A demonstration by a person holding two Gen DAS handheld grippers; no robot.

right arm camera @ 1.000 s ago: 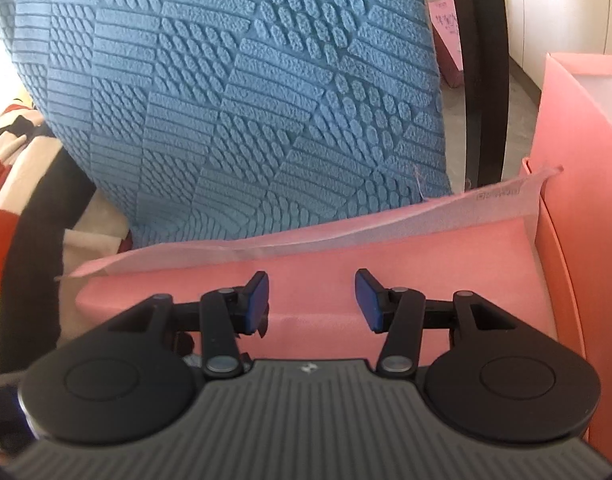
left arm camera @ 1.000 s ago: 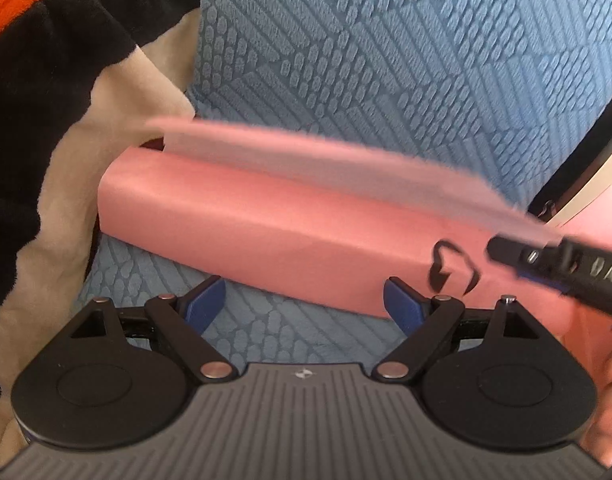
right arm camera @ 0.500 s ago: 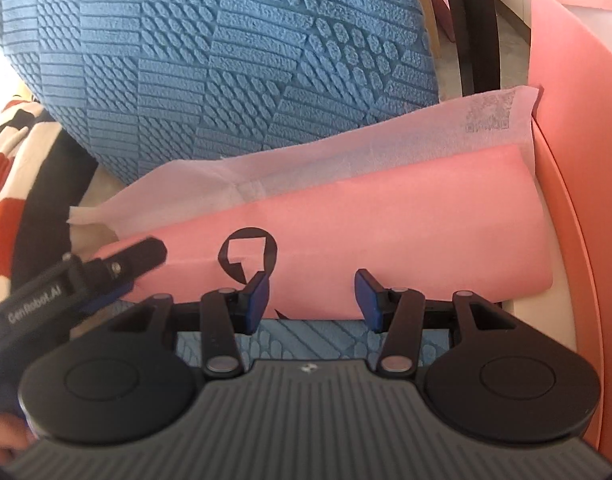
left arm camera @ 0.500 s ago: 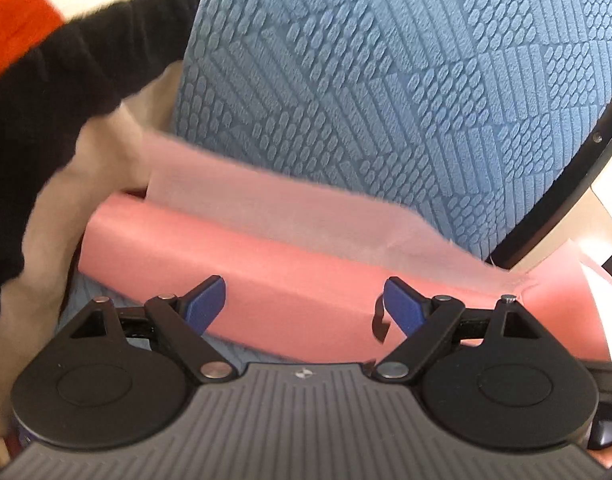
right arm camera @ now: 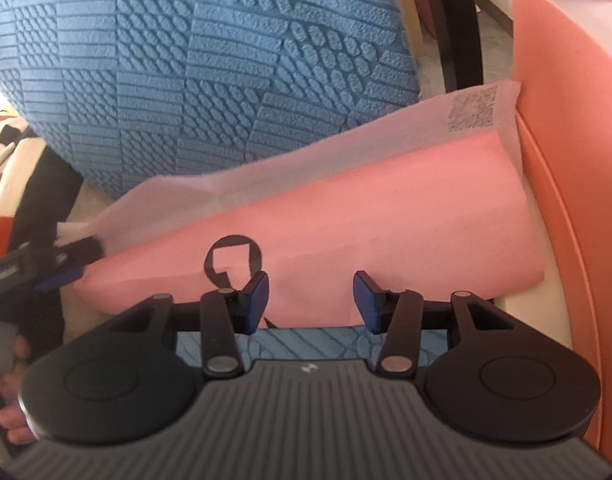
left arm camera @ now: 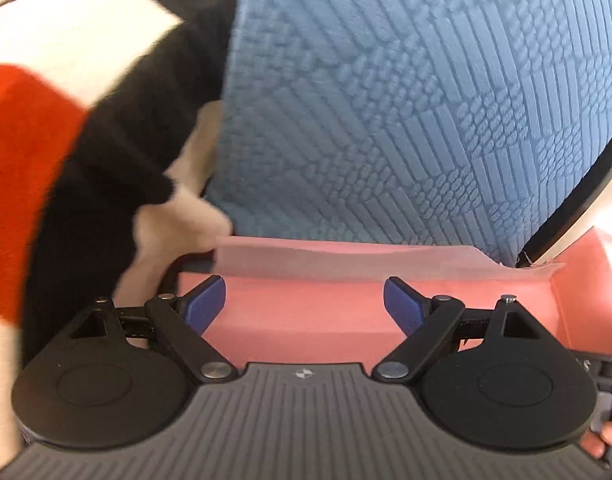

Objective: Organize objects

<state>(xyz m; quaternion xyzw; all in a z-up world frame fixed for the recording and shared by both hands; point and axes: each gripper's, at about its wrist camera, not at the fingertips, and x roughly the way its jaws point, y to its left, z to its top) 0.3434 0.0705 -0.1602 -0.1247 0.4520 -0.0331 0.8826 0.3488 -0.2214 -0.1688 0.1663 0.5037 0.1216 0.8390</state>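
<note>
A long pink package (right arm camera: 385,232) with a thin white flap (right arm camera: 345,148) and a black logo (right arm camera: 234,256) lies on a blue textured cushion (right arm camera: 210,72). My right gripper (right arm camera: 309,300) stands half open at the package's near edge; the pink edge lies between its blue pads without being pinched. In the left wrist view my left gripper (left arm camera: 304,304) is wide open just above the same package (left arm camera: 306,320), nothing gripped. One left finger (right arm camera: 62,268) shows at the flap's left corner in the right wrist view.
A tall pink box (right arm camera: 557,128) stands against the package's right end. A black, white and red striped blanket (left arm camera: 66,140) lies to the left of the cushion. A black chair frame (right arm camera: 453,20) rises behind. The person's fingers (right arm camera: 10,360) hold the left gripper.
The left gripper has moved up over the package, which now sits lower in its view. The right view has drawn back, showing more of the package, and the left gripper has come in at its left.
</note>
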